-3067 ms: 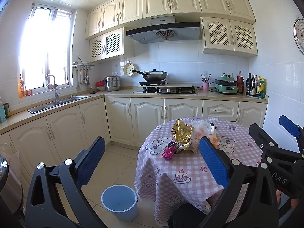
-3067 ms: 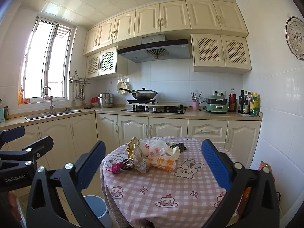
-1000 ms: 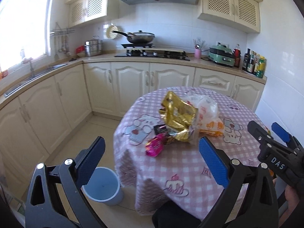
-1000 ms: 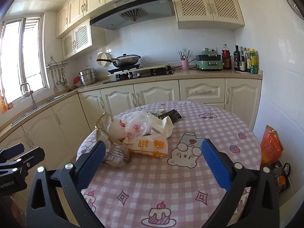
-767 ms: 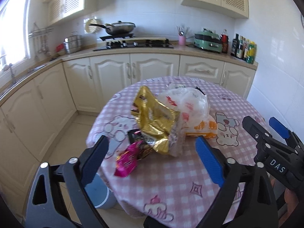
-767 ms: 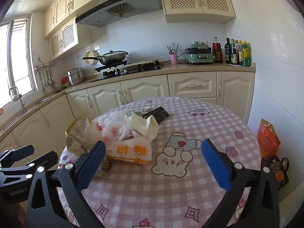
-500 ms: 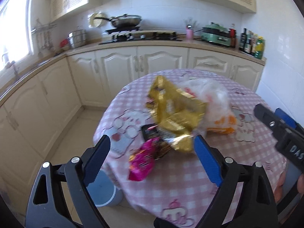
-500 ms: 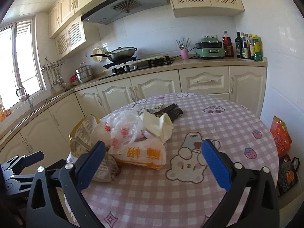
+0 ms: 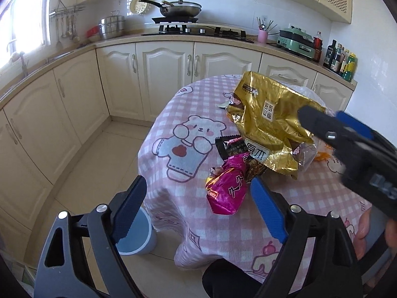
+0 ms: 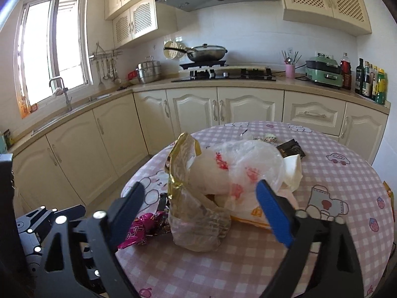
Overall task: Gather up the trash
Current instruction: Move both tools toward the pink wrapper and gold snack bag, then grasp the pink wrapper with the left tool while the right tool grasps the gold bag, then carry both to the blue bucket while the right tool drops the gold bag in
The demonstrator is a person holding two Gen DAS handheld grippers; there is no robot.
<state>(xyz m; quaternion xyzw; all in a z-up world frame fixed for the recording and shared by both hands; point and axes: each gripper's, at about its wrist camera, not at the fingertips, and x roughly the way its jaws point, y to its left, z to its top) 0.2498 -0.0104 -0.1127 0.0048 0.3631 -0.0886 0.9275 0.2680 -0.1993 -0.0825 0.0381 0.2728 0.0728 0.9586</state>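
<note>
The left hand-held gripper (image 9: pixel 198 208) stands partly open, its jaws having just been closing; the pads press on nothing. The pink wrapper (image 9: pixel 228 188) lies on the bench (image 9: pixel 188 149) just ahead of the right-hand pad — no contact can be confirmed. A dark wrapper (image 9: pixel 229 146) lies touching the pink one, partly under the gold foil bag (image 9: pixel 270 124), which stands crumpled on the checked cloth.

The right hand-held gripper (image 10: pixel 201 198) is open to a middling width, its jaws likewise having just been closing. In its own view the gold foil bag and the white plastic bag (image 10: pixel 243 171) appear between the two pads, but the pads do not press on either — nothing is held. In the left view this gripper shows blurred, its tips over the gold bag's right edge.

A blue bin (image 9: pixel 136 236) stands on the floor beside the bench, below its near edge.
</note>
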